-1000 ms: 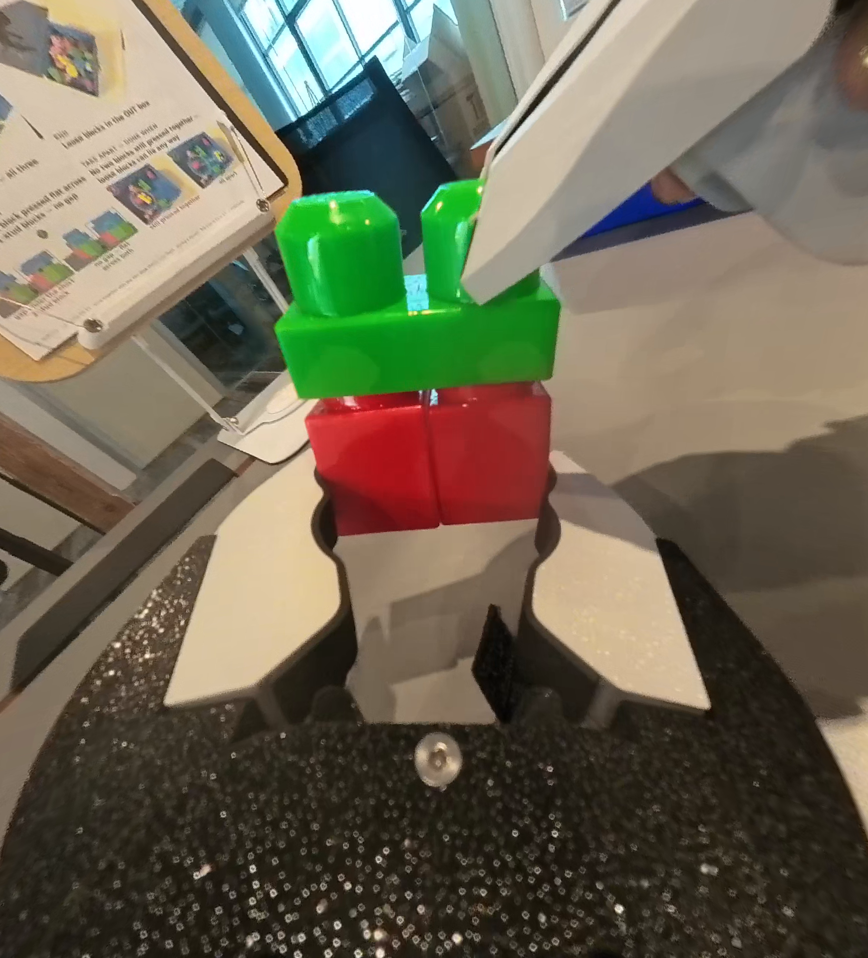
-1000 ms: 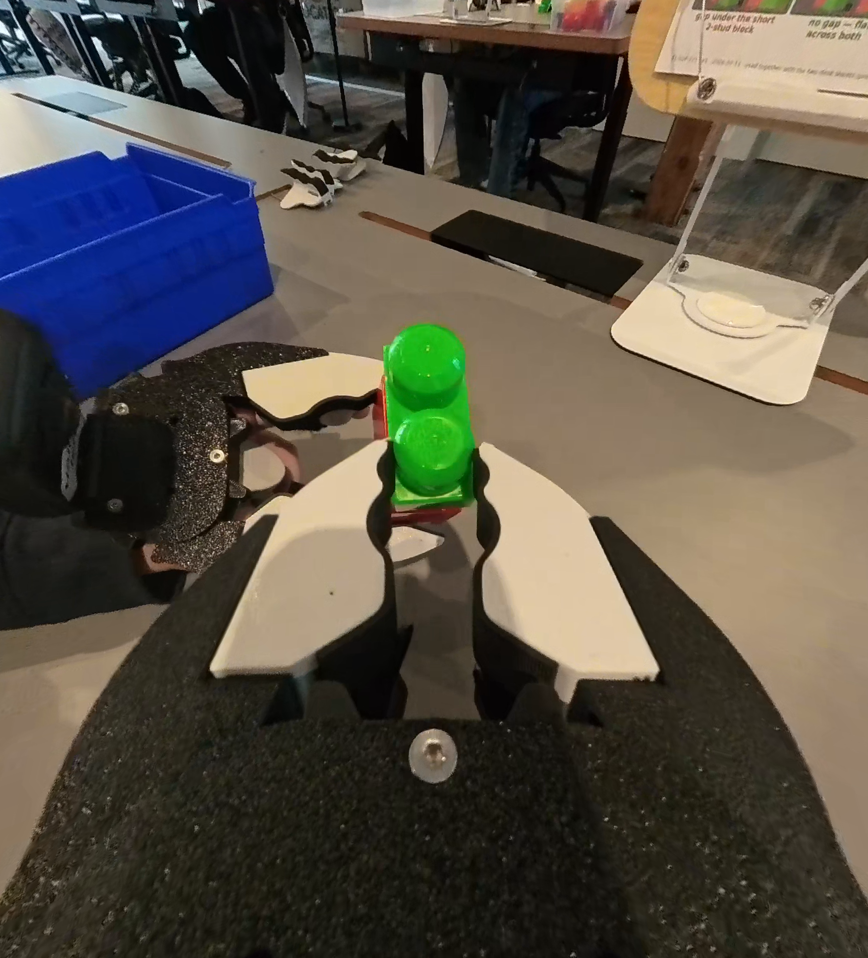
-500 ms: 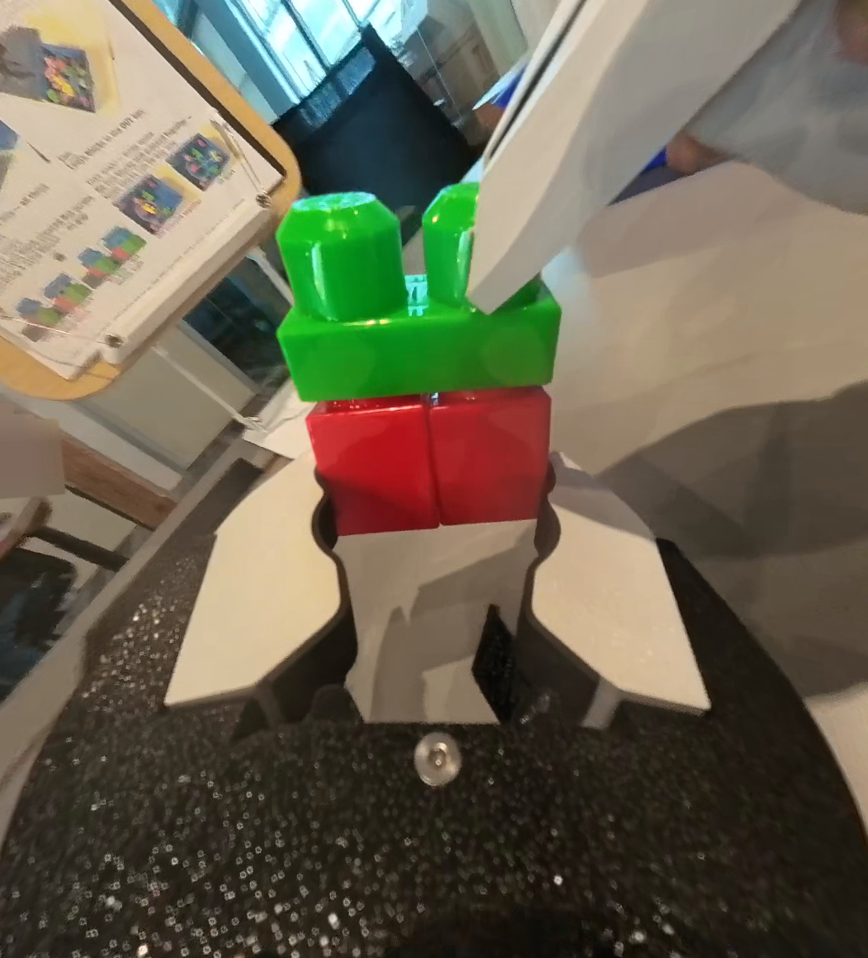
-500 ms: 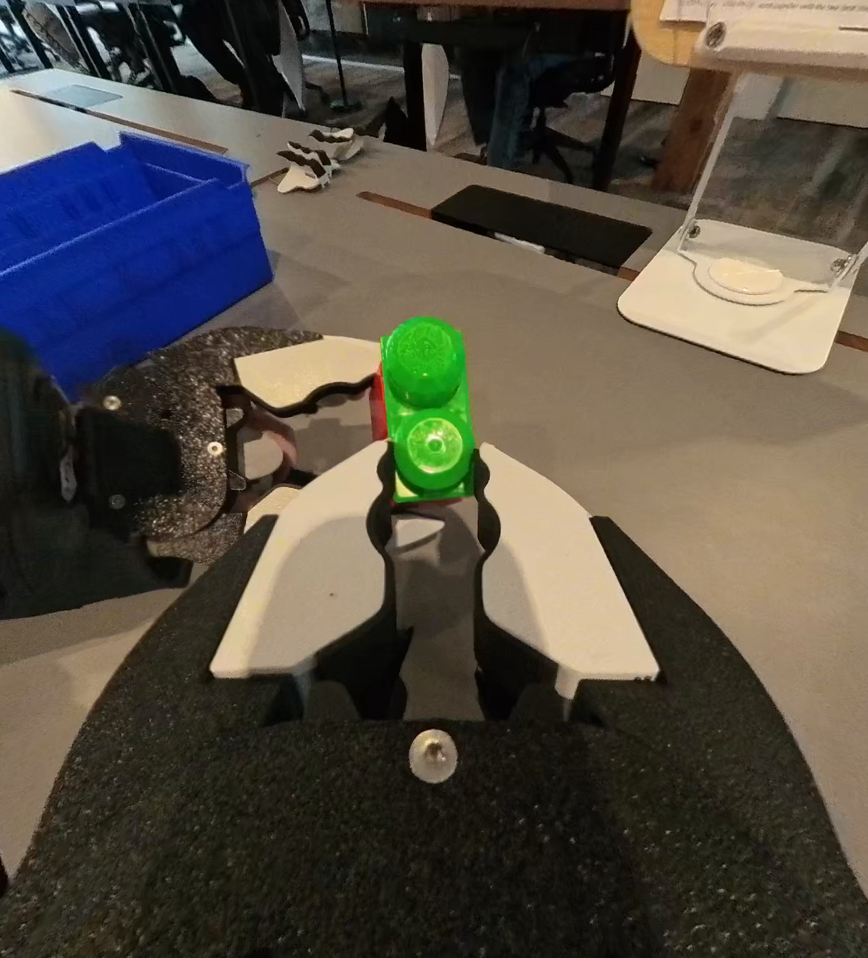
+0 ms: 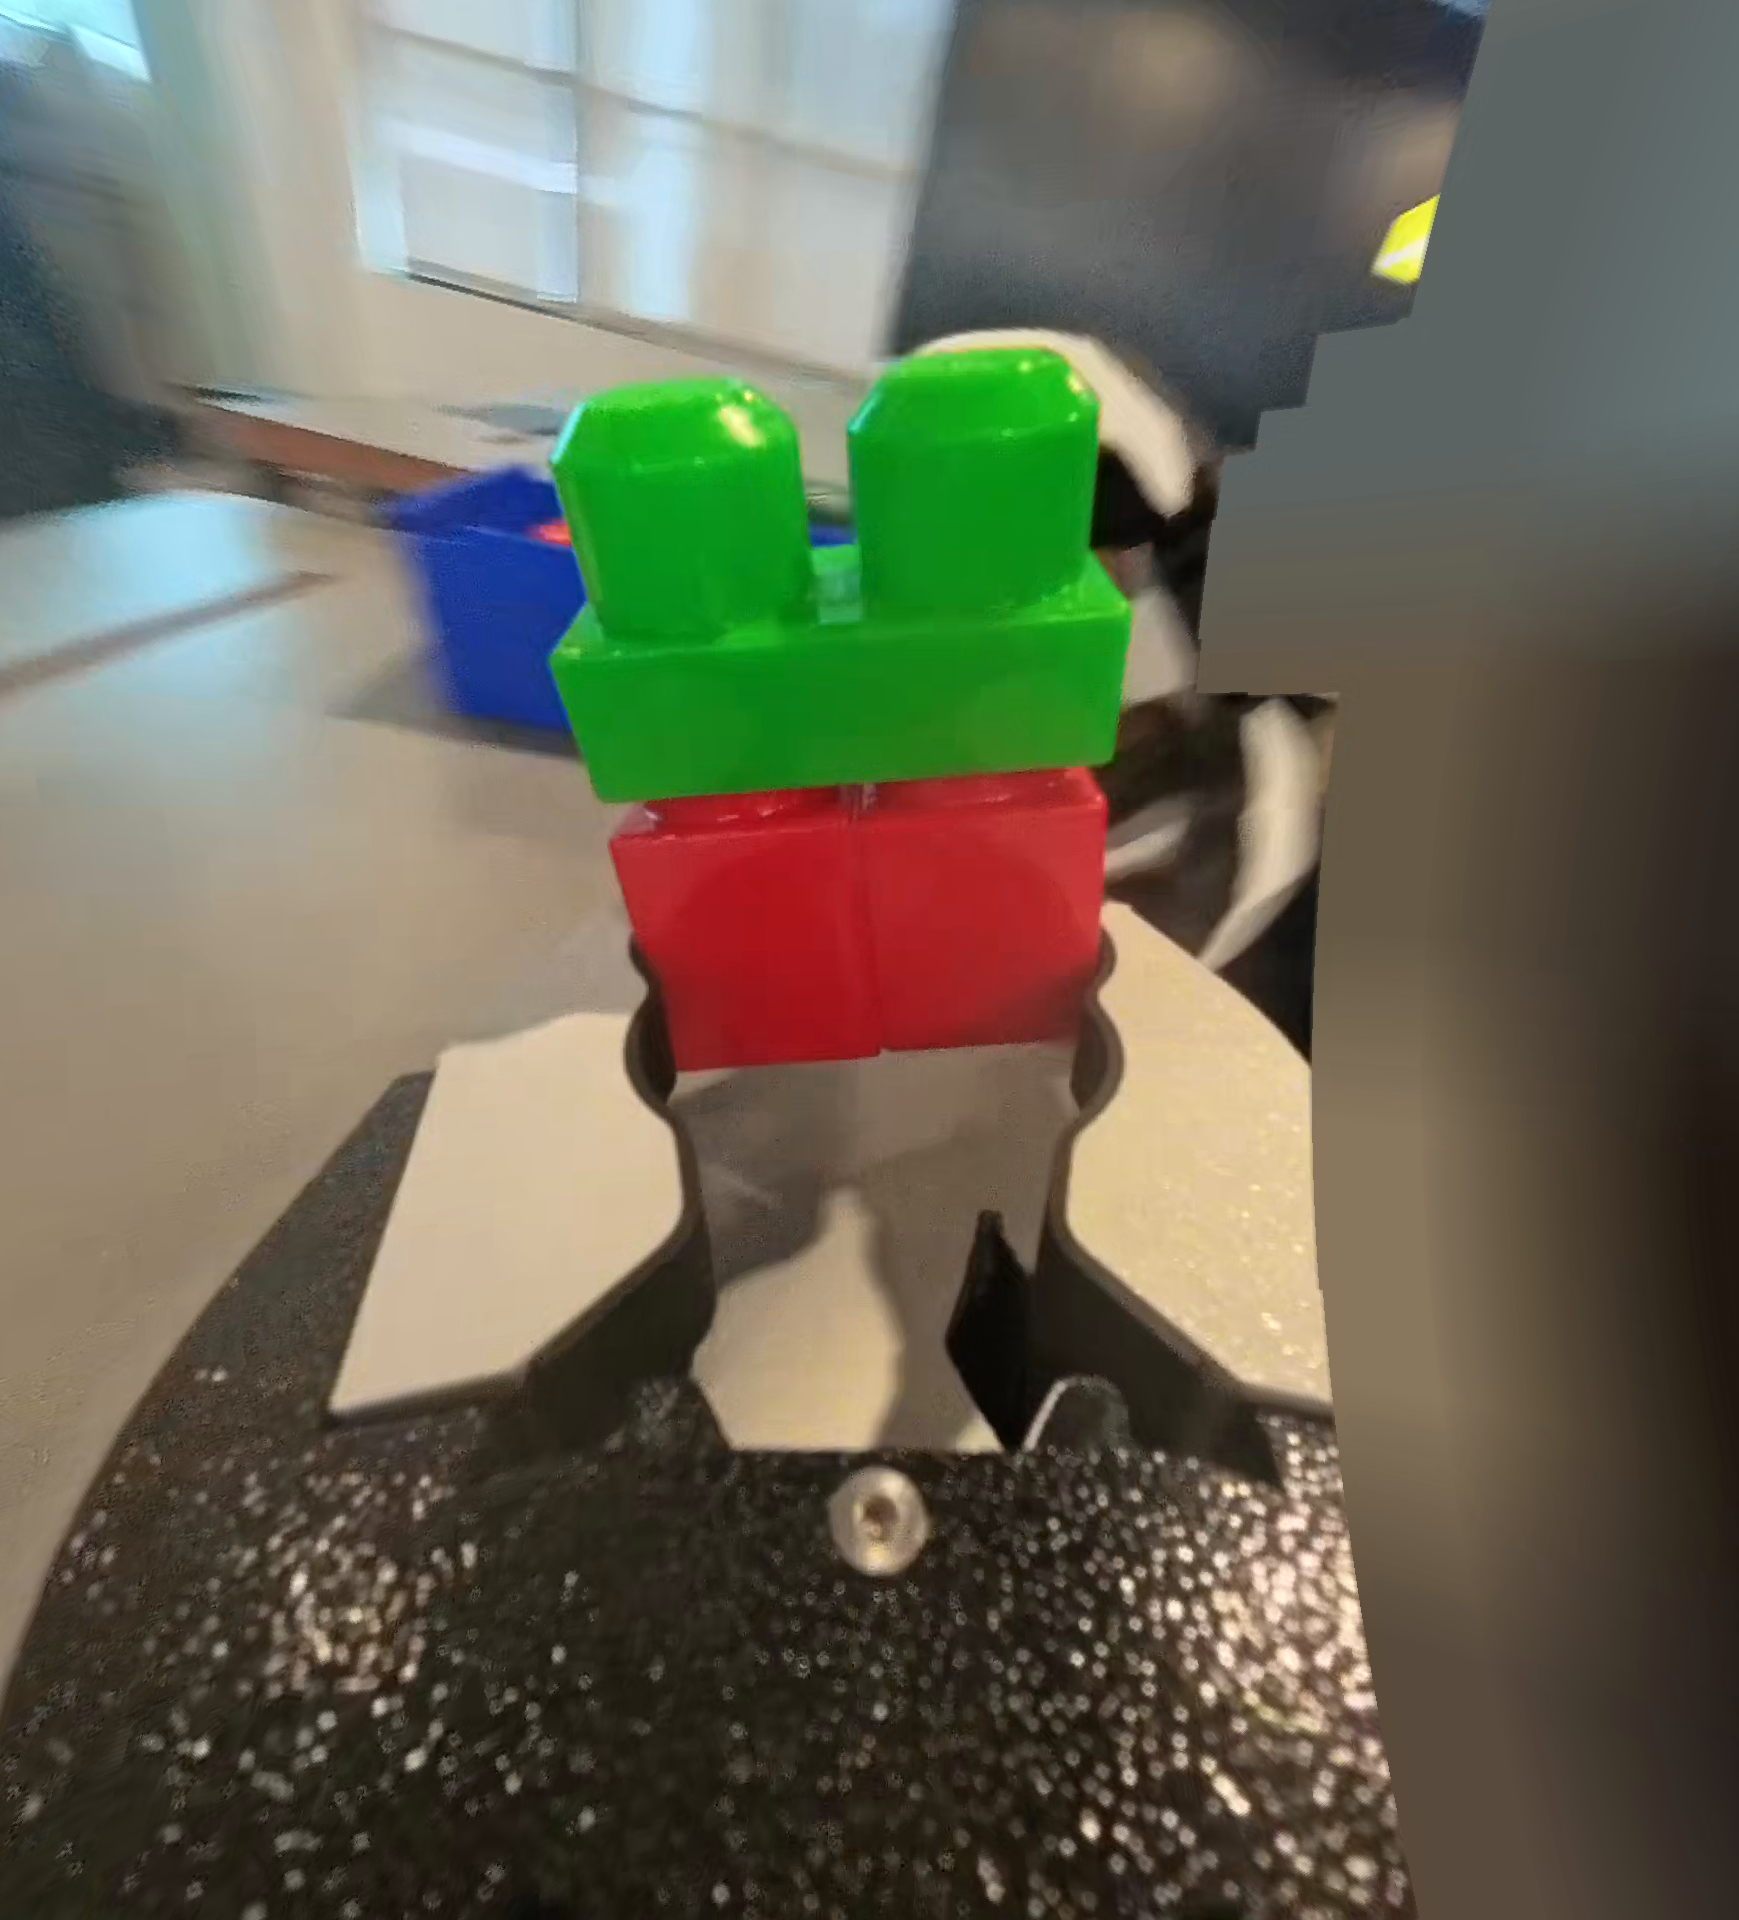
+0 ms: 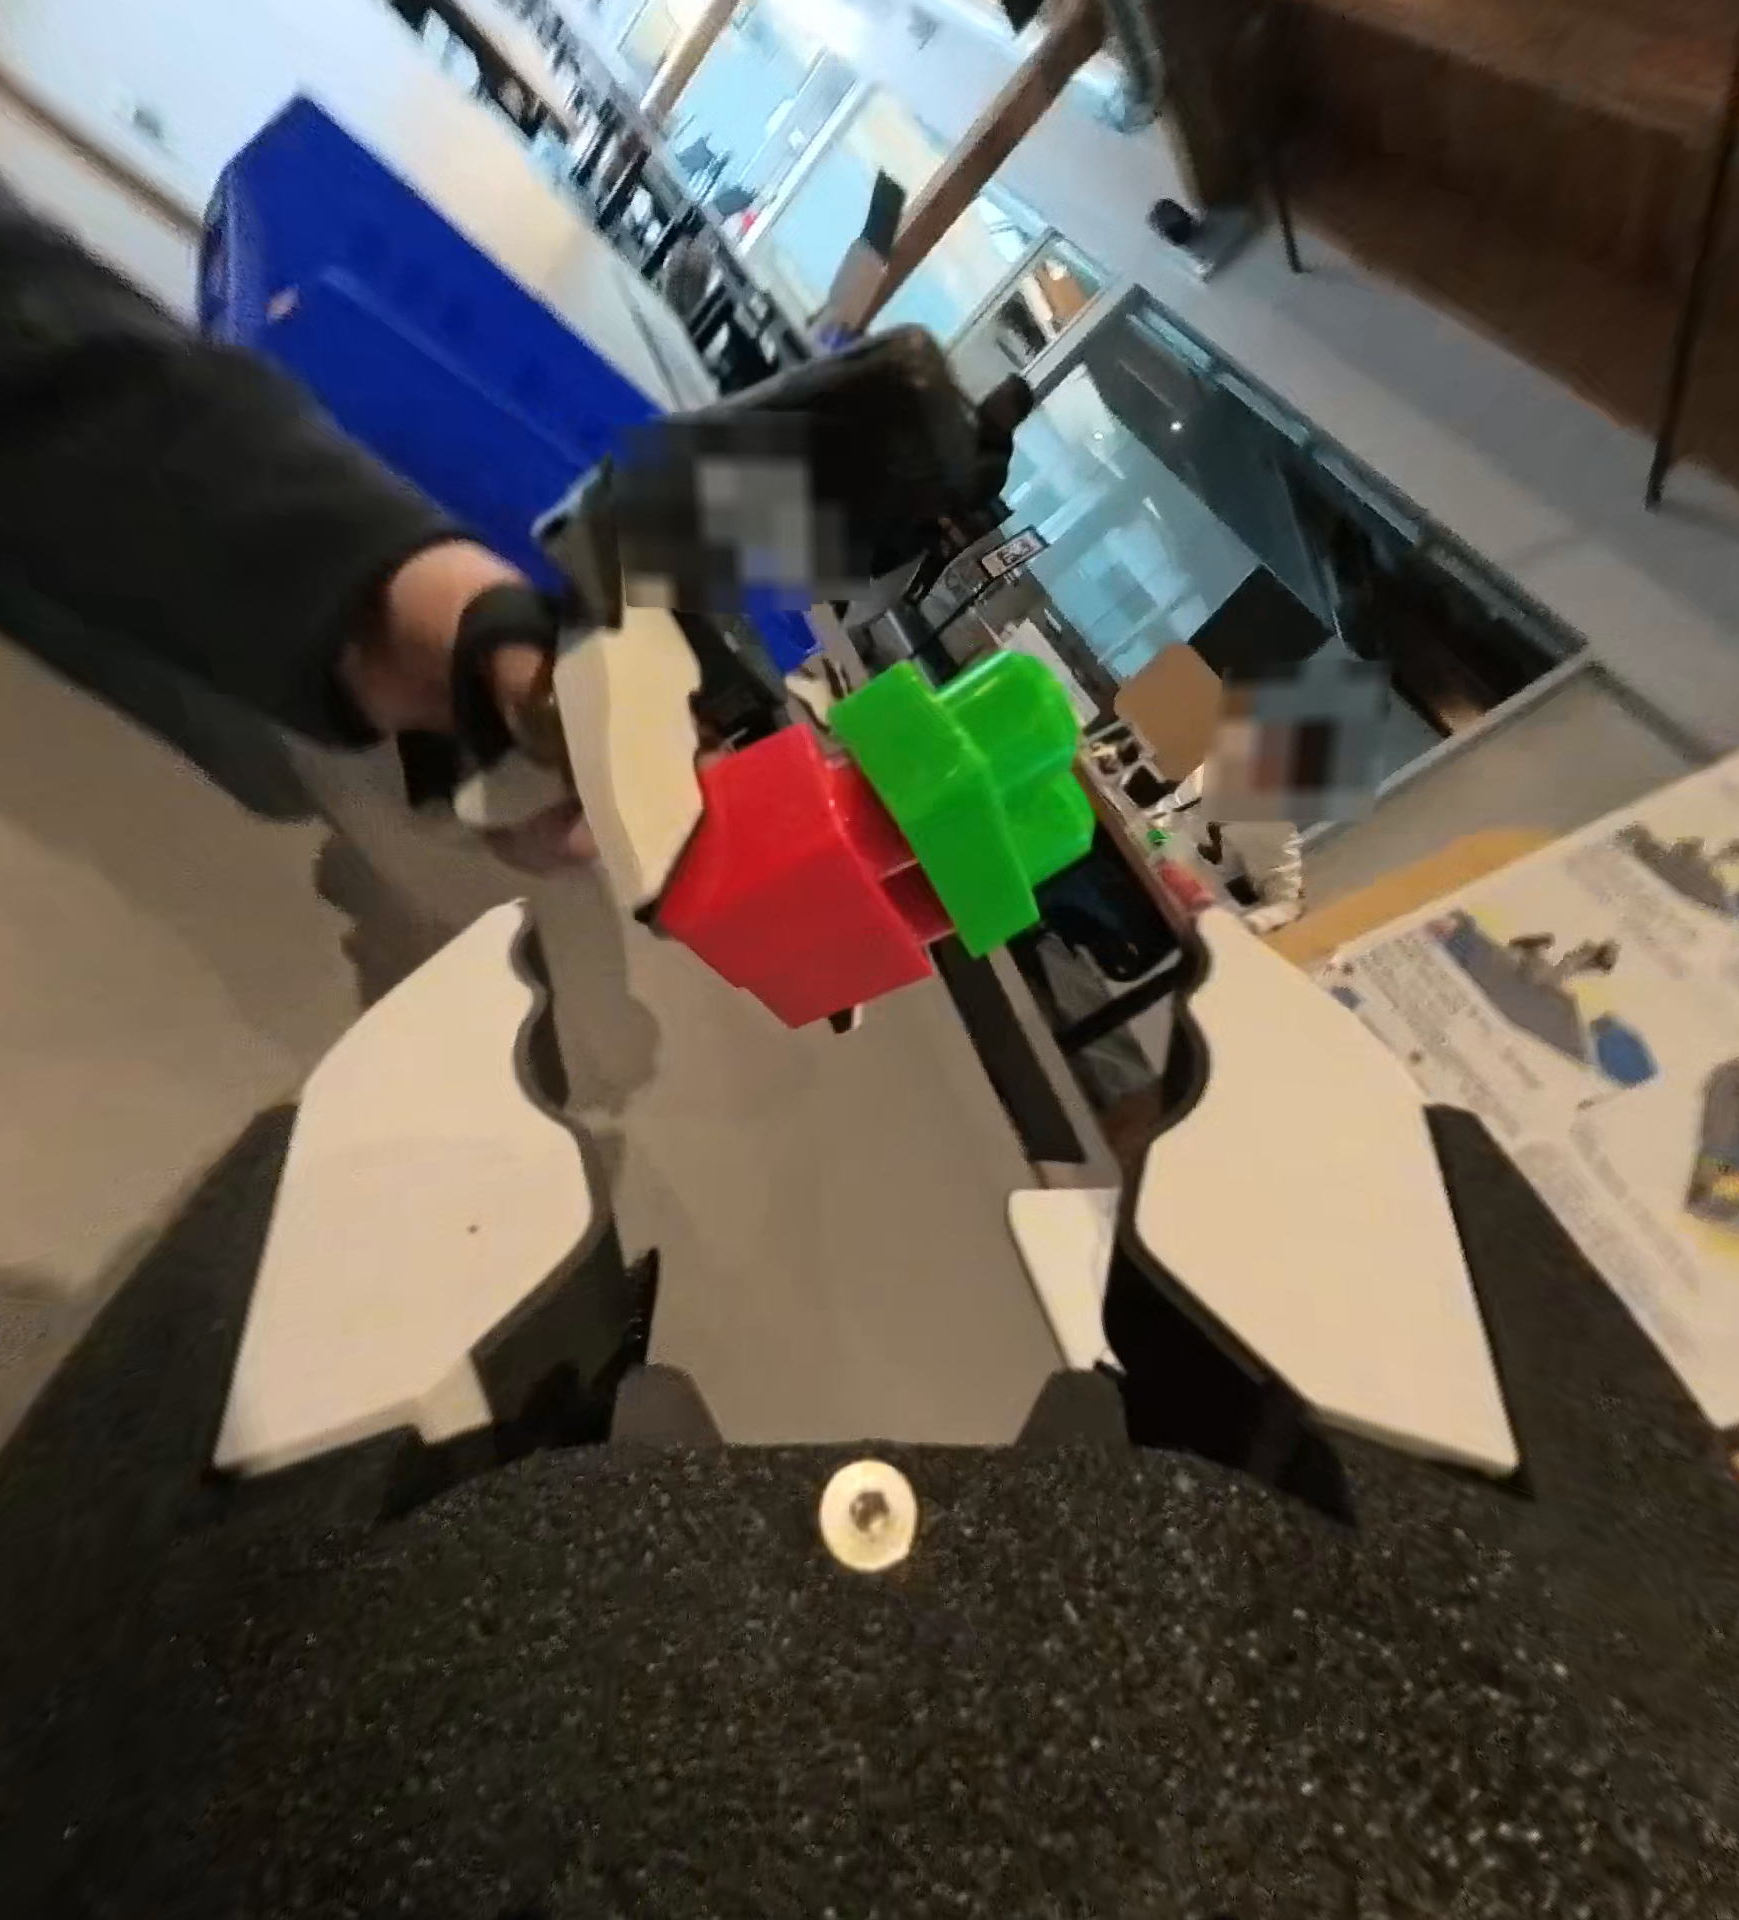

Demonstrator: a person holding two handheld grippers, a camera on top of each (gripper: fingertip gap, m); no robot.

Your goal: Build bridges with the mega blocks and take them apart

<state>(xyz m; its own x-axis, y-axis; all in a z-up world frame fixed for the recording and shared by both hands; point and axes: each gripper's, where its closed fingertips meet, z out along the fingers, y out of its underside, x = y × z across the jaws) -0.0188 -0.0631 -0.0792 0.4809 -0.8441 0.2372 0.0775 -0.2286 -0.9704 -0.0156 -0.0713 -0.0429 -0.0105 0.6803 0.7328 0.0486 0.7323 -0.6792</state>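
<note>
A green two-stud block [image 5: 844, 665] sits pressed on top of two red blocks [image 5: 860, 930] standing side by side. My left gripper [image 5: 865, 997] is shut on the red blocks and holds the stack in the air. In the right wrist view the same stack shows tilted, green block [image 6: 969, 800] on red blocks [image 6: 792, 894], held by the left gripper's white fingers [image 6: 636, 758]. My right gripper [image 6: 860, 997] is open and empty, its fingers wide apart just in front of the stack, not touching it.
A blue bin [image 5: 491, 613] stands on the grey table [image 5: 169, 883] behind the stack; it also shows in the right wrist view [image 6: 408, 343]. An instruction sheet on a board [image 6: 1613, 1060] is at the right. A person's dark sleeve [image 6: 117, 499] holds the left gripper.
My right gripper has let go of the green block, opened wide and drawn back. My left gripper has lifted and swung the stack, so the view behind it now shows the blue bin.
</note>
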